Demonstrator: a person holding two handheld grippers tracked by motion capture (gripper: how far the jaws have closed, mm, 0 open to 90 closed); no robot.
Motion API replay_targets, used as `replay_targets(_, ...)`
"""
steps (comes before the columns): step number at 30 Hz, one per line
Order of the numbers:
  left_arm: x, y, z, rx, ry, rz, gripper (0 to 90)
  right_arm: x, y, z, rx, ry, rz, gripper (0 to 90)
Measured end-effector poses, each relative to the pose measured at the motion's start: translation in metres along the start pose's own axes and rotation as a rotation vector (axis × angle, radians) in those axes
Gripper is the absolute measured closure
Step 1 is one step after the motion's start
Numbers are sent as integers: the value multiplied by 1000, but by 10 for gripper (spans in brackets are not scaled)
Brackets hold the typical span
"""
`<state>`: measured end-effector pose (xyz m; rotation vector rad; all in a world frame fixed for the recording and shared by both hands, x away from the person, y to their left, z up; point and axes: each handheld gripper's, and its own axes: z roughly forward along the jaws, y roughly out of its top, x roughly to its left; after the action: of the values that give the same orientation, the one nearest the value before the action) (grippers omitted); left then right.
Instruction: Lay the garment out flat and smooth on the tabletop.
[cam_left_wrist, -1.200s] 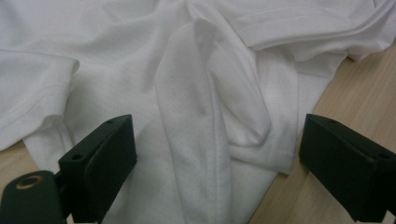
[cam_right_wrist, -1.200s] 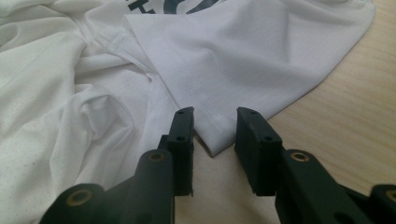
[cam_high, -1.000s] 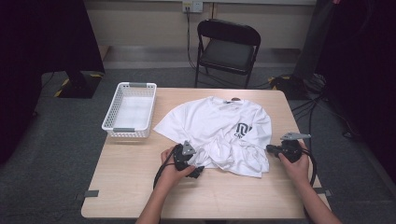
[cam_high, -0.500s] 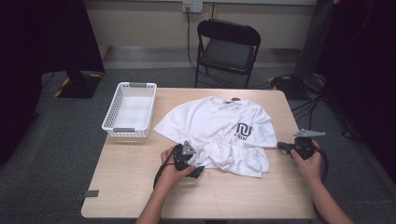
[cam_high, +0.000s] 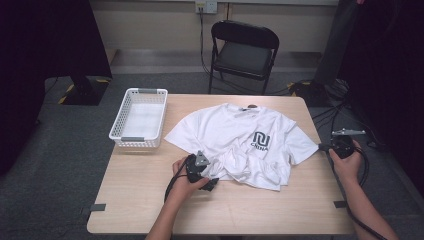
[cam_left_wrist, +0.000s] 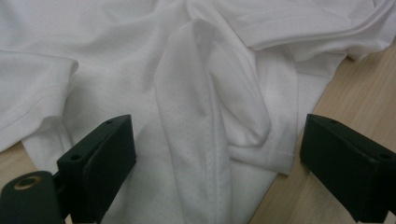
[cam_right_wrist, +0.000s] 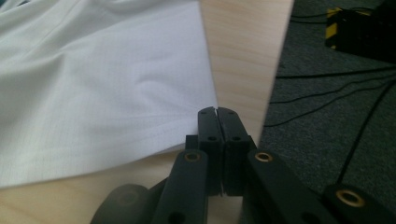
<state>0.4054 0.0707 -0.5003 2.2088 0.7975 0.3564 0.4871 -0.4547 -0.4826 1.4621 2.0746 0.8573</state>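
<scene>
On the far left of the table (cam_high: 150, 200) a white basket (cam_high: 139, 119) is standing with nothing inside it, well apart from the work. To its right, a white T-shirt (cam_high: 235, 135) is lying across the middle of the table, with the collar toward the chair (cam_high: 242, 50) and a dark logo (cam_high: 261, 141) facing up. Its upper part and the sleeves are lying quite flat, but the lower hem is bunching into thick folds near the person's edge of the table. The left gripper (cam_high: 212, 181) is resting at this bunched hem, and in the left gripper view its jaws are standing wide open, one on each side of a raised fold of the T-shirt (cam_left_wrist: 196, 121), without pressing on it, so it is holding nothing at this moment. Further to the right, the right gripper (cam_high: 325, 147) is hanging just beside the edge of the right sleeve, at the table's right border. In the right gripper view its jaws are pressing fully together, and the hem of the sleeve (cam_right_wrist: 93, 116) is ending just at their tips; I cannot tell whether a thin edge of cloth is caught between them. Judging from this, the spreading of the shirt is about half done: the top is already flat, while the crumpled bottom is still waiting to be pulled straight, and no folding is begun yet.
</scene>
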Motion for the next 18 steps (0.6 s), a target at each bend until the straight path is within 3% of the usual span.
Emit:
replay_targets(3, 0, 0, 0, 0, 0, 0, 99, -1, 0, -5, -34, -18, 24, 807)
replay_targets(5, 0, 0, 0, 0, 0, 0, 99, 7, 2, -11, -61, 8, 5, 730)
replay_targets(6, 0, 0, 0, 0, 0, 0, 99, 14, 2, -15, -81, 11, -6, 664)
replay_targets(9, 0, 0, 0, 0, -1, 0, 98, 41, 1, -24, -108, 105, -34, 589)
replay_targets(11, 0, 0, 0, 0, -1, 0, 98, 60, -3, -25, -105, 126, -64, 542)
replay_targets(13, 0, 0, 0, 0, -1, 0, 98, 71, -8, -23, -95, 167, -59, 560)
replay_targets(15, 0, 0, 0, 0, -1, -1, 98, 81, -14, -18, -72, 140, -80, 557)
replay_targets(17, 0, 0, 0, 0, -1, -2, 98, 84, -19, -13, -59, 161, -57, 562)
replay_targets(18, 0, 0, 0, 0, -1, 1, 98, 85, -21, -10, -52, 155, -71, 576)
